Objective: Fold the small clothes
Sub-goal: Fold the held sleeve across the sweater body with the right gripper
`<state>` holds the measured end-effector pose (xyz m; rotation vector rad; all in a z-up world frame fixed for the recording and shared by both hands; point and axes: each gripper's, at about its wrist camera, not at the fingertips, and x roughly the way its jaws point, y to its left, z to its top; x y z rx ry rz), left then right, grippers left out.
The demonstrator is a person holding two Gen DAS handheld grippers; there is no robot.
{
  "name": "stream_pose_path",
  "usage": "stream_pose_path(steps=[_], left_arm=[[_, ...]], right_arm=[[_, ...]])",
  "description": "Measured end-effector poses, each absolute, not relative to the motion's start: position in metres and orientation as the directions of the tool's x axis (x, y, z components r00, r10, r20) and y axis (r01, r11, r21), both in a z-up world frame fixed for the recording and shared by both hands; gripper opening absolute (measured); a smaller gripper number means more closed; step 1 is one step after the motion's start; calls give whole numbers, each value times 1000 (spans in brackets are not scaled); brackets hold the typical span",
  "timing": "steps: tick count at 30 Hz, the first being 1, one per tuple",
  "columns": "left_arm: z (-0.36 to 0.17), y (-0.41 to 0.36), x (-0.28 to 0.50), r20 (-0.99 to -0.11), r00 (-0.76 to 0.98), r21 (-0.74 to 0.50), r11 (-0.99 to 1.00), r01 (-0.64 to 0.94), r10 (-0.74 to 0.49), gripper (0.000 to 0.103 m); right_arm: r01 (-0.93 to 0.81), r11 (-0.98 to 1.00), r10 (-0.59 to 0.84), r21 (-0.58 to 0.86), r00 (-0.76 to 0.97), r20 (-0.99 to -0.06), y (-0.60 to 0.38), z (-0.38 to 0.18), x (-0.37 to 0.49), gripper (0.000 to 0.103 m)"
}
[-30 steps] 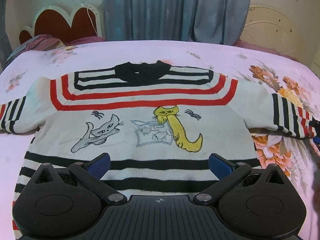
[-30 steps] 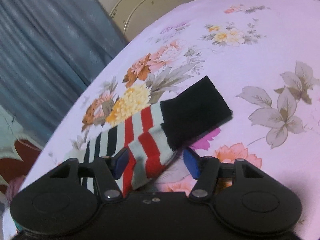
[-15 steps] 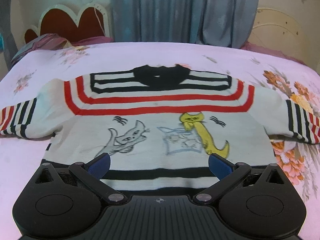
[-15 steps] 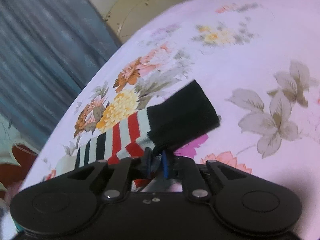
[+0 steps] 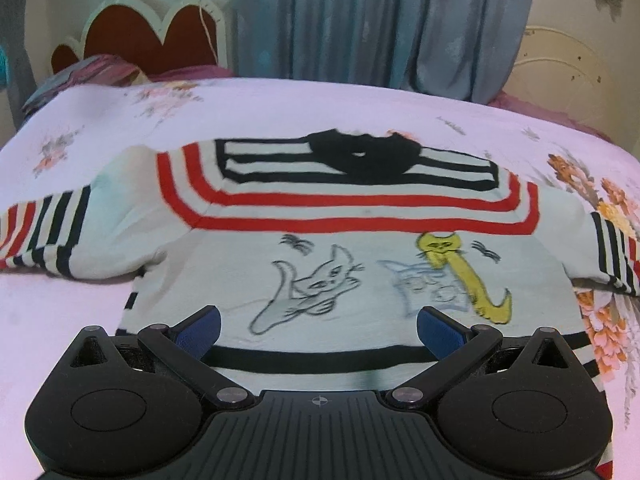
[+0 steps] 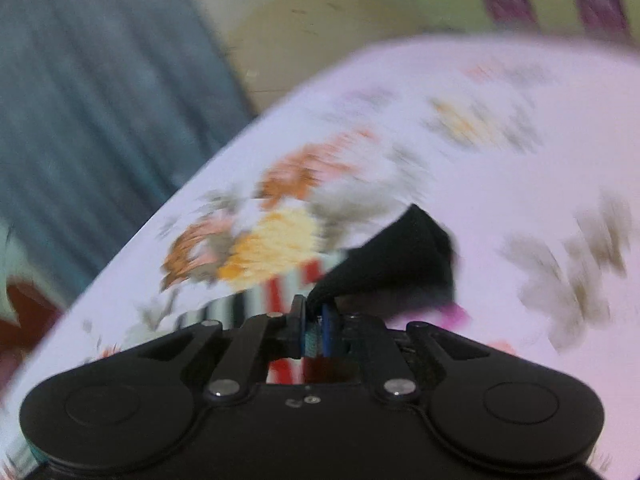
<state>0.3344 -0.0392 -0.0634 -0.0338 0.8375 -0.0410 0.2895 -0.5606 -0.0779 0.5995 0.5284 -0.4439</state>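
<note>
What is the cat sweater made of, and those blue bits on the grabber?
The sweater looks like soft knitted yarn: matte, with woven-in stripes and a ribbed black collar. The blue pads on the left hand-held gripper look like ridged rubber, though plastic is possible.

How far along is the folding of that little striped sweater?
Barely begun. Done: the sweater lies spread flat on the bed, front up, nothing folded over. In hand: the right gripper has pinched the black sleeve cuff; the left gripper hovers open above the hem. Left: both sleeves and the body.
</note>
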Motion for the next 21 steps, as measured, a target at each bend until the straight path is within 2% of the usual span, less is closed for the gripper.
stream_pose_path(steps=[4, 8, 15, 21], left_arm=[[-69, -20, 339, -741, 669, -75, 997, 12, -64, 103], [-70, -5, 344, -733, 678, -86, 996, -3, -61, 103], [-75, 26, 349, -734, 677, -103, 994, -40, -49, 103], [-81, 45, 353, -737, 672, -139, 989, -51, -69, 103]], right_arm=[[350, 900, -171, 261, 832, -527, -498, -50, 315, 8], [177, 969, -64, 174, 855, -515, -431, -39, 336, 7], [-81, 993, 114, 83, 818, -564, -319, -53, 355, 7], [-235, 971, 213, 47, 760, -614, -251, -72, 354, 7]])
